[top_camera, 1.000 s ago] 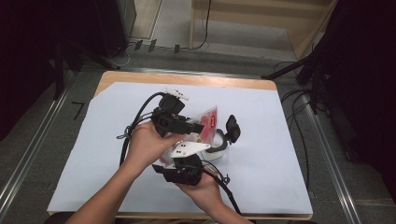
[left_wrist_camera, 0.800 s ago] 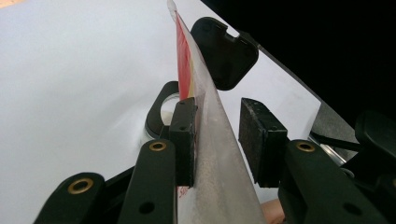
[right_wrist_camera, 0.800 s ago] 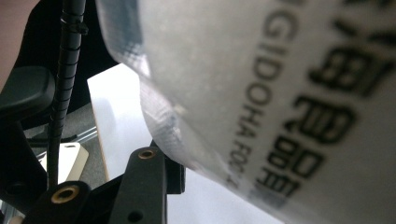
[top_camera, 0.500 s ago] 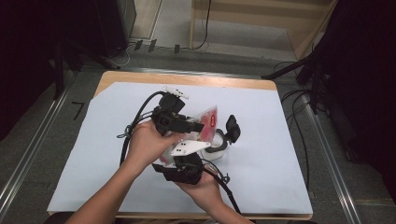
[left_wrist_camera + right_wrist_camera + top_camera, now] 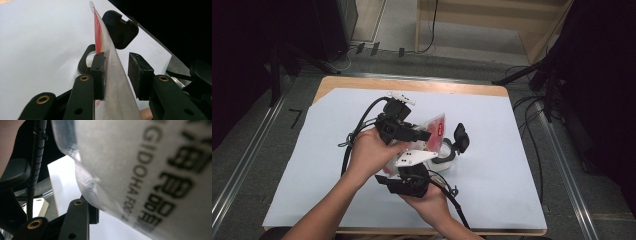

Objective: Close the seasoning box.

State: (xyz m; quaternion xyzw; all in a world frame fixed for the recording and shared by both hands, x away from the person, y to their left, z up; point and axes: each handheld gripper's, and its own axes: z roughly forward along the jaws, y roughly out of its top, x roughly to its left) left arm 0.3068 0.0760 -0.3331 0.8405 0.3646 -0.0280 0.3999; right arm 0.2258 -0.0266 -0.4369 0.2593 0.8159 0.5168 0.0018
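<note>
claws: two, black plastic, one in each hand, close together over the middle of the bench.
left claw [image 5: 424, 134]: partway open; the packet stands between its pads [image 5: 98, 72], left pad against the film, right pad clear of it, a gap showing; not pinched from both sides.
right claw [image 5: 105, 220]: near side of the packet, under a grey three-cornered plate; the packet lies right over its jaws in the right gripper view, one jaw visible, the other covered; cannot tell whether it grips.
packet [image 5: 434, 127]: one; thin plastic pouch, flat, glossy, translucent grey film with red and yellow print on one face and black lettering on the other; held up on edge over the bench middle, between the two claws.
container [image 5: 444, 156]: one; round, low, white inside with a dark rim, a black hinged lid standing up at its far right; on the sheet just right of the claws, below the packet.
sheet [image 5: 512, 165]: one; white, smooth, matte, covers most of the bench.
bench [image 5: 452, 86]: one; wooden top, rounded corners, light brown strip showing at the far edge.
hands: two, bare forearms coming in from the near side.
</note>
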